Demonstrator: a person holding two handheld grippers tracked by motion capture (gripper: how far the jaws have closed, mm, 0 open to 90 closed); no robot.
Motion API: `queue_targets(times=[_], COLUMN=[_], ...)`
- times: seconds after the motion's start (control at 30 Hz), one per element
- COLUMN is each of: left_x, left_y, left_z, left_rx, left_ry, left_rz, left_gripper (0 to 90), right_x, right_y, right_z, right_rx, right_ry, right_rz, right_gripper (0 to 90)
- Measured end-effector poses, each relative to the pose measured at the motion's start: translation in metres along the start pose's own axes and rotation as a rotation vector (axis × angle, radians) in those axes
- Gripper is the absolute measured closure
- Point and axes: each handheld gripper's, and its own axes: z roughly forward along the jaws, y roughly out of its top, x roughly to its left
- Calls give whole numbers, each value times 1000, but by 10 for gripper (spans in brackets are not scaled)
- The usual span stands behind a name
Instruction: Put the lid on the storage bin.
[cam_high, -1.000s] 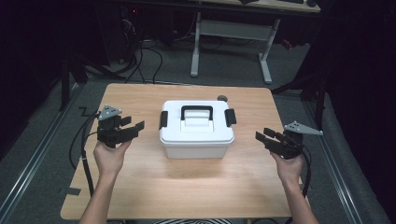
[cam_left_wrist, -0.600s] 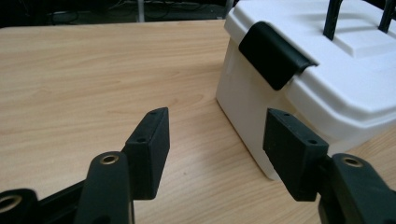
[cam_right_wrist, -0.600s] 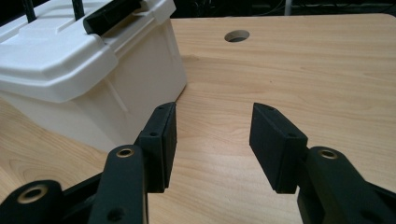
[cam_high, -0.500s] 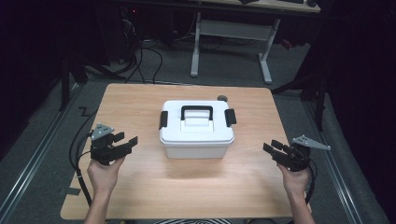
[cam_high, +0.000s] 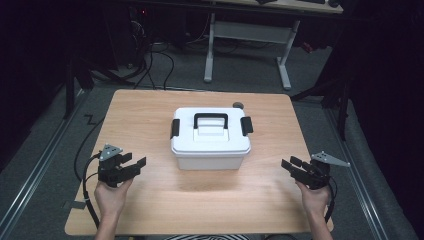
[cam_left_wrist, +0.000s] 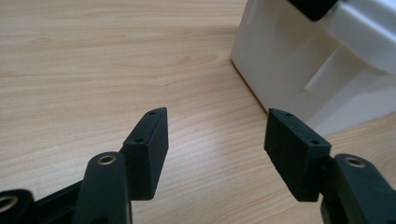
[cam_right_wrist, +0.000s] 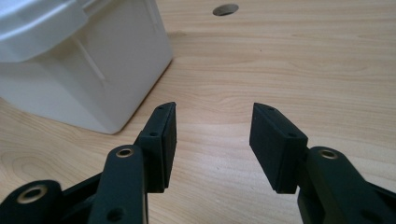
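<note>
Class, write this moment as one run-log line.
left claw: open, empty | right claw: open, empty | white storage box: lid latched, untouched, between claws | table

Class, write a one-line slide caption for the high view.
White latched box with black handle sits mid-table, an open claw waiting at each side: left, right.

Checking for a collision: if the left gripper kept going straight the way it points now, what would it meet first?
Probably the bare table top: the left gripper, jaws open and empty, aims just beside the white box's near corner. Depth is unclear, so its box-side jaw might clip that corner.
</note>
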Motion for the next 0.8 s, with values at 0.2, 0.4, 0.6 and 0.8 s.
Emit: queue_targets(times=[0.2,0.4,0.6,0.8], left_x=[2,4,7,10], left_y=[-10,-21,-29,-32], left_z=[9,18,25,32], left_rx=[30,54,82,109], left_ry=[14,20,36,53], left_rz=[0,-11,-17,-18], left_gripper=[403,403,402,402], right_x=[-2,-6,-9,-10], right_y=[-9,-18,-25,-28], right_z=[6,13,19,23], right_rx=[26,52,79,96], right_ry=[-23,-42,-66,-92], right_rz=[-5,1,-5,-17], right_gripper=[511,509,503,490])
